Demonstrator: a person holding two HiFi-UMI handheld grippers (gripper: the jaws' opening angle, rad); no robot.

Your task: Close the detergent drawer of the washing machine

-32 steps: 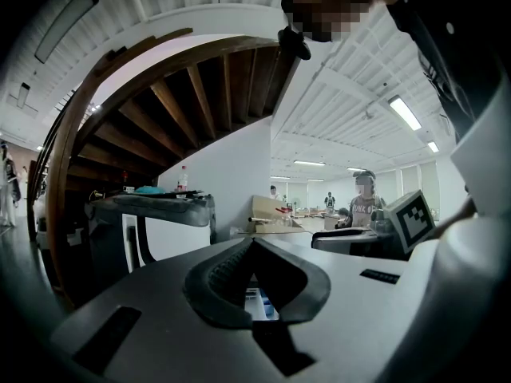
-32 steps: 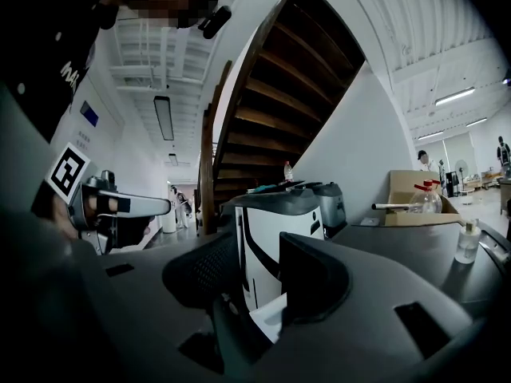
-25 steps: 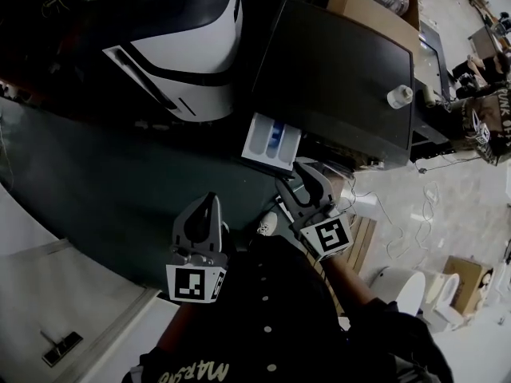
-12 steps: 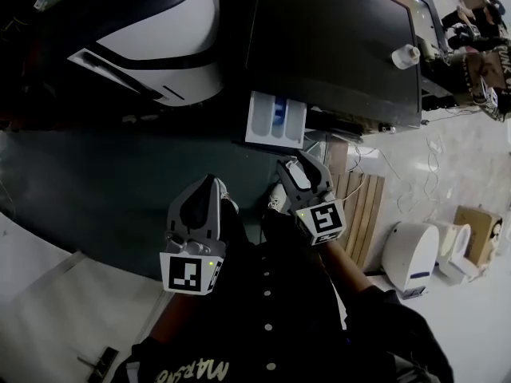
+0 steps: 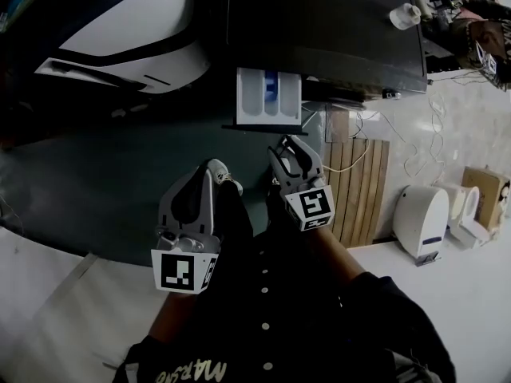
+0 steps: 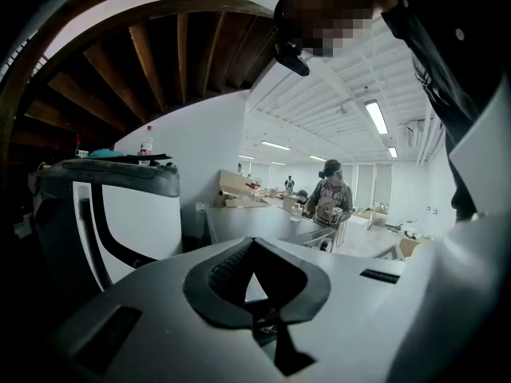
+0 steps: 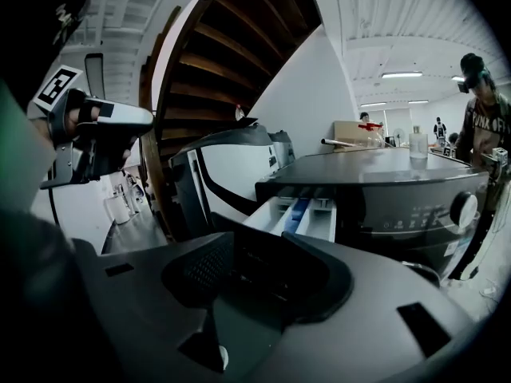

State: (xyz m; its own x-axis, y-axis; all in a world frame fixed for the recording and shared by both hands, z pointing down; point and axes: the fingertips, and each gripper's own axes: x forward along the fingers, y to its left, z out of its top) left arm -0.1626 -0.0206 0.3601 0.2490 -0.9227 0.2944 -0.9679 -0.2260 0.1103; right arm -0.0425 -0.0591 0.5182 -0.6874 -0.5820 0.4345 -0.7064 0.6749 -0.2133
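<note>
The dark washing machine fills the upper middle of the head view. Its white detergent drawer, with a blue compartment, stands pulled out toward me. My right gripper hovers just short of the drawer's front, a little to its right, jaws open and empty. From the right gripper view, the drawer lies straight ahead past the right gripper, apart from it. My left gripper hangs further back on the left, shut and empty. In its own view the left gripper faces the machine.
A white and black appliance stands left of the machine. A wooden slatted pallet, a white device, a cardboard box and cables lie on the floor to the right. A bottle sits on the machine. A person stands behind.
Both grippers have sunk, the right one more, and it now faces the open drawer's front. The drawer has stayed pulled out. The jaws have not changed.
</note>
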